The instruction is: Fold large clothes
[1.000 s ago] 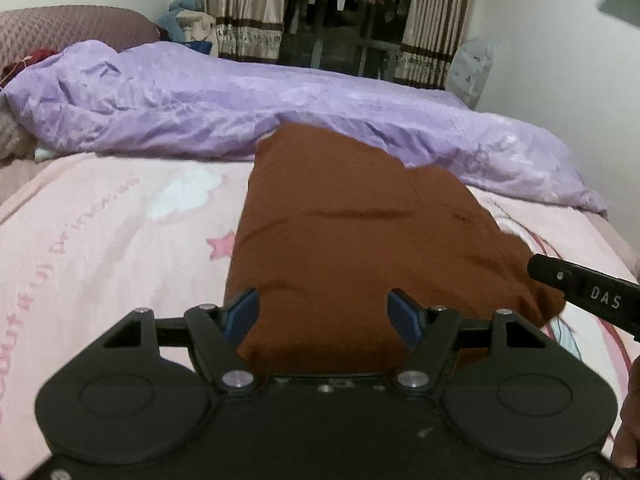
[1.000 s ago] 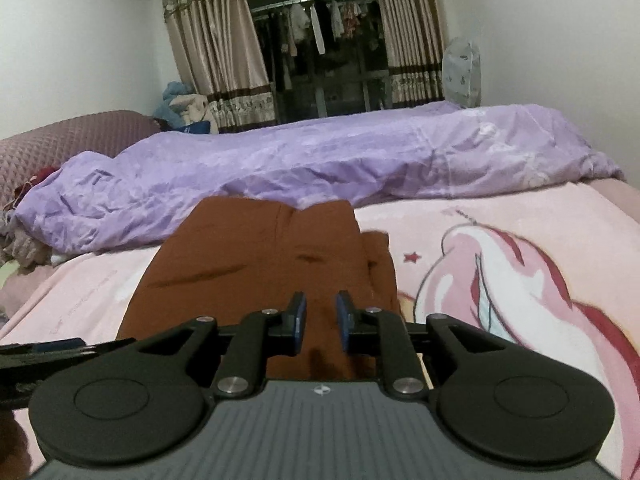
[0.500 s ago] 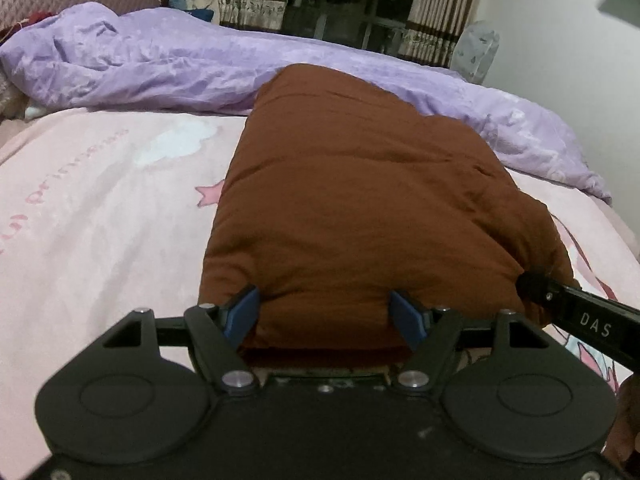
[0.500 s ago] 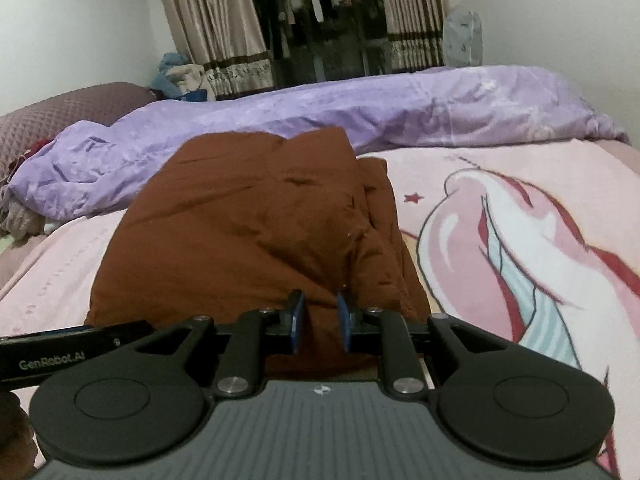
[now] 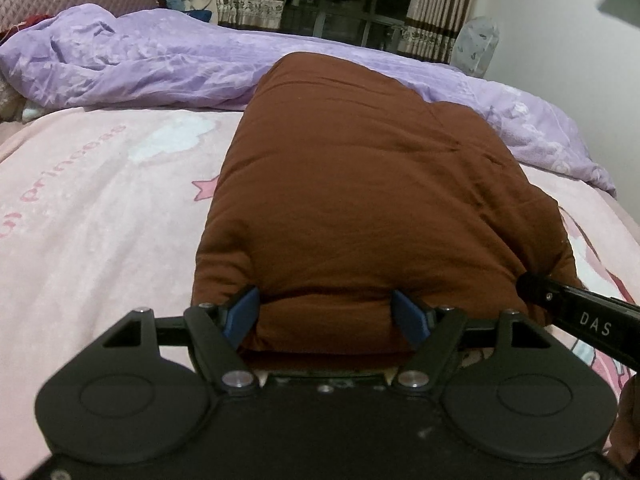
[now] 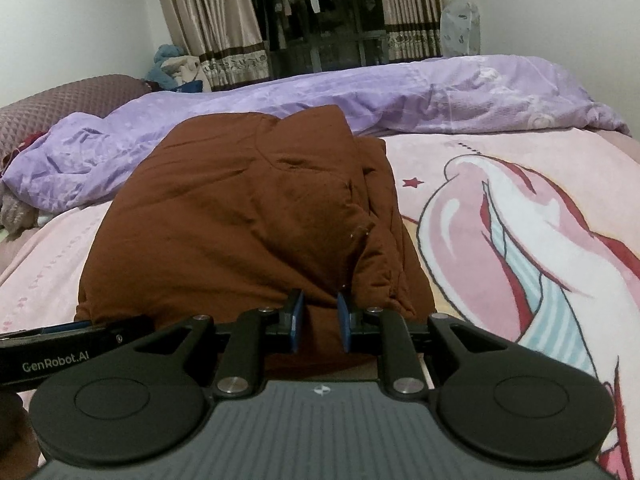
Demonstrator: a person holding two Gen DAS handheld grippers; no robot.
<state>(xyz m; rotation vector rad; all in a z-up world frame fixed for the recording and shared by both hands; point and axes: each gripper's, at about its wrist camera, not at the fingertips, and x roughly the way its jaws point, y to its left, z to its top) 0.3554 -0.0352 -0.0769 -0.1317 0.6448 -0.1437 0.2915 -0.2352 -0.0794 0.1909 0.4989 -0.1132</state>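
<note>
The brown garment (image 5: 360,184) lies folded on the pink bed sheet (image 5: 100,220), near edge toward both grippers. The left gripper (image 5: 326,314) has its fingers (image 5: 242,314) wide and opening, the garment's thick near fold between them. The right gripper (image 6: 320,320) has its fingers (image 6: 296,320) narrow, pinching a fold at the garment's near right edge. A purple duvet (image 6: 440,96) lies bunched behind the garment. Curtains (image 6: 208,20) hang beyond.
</note>
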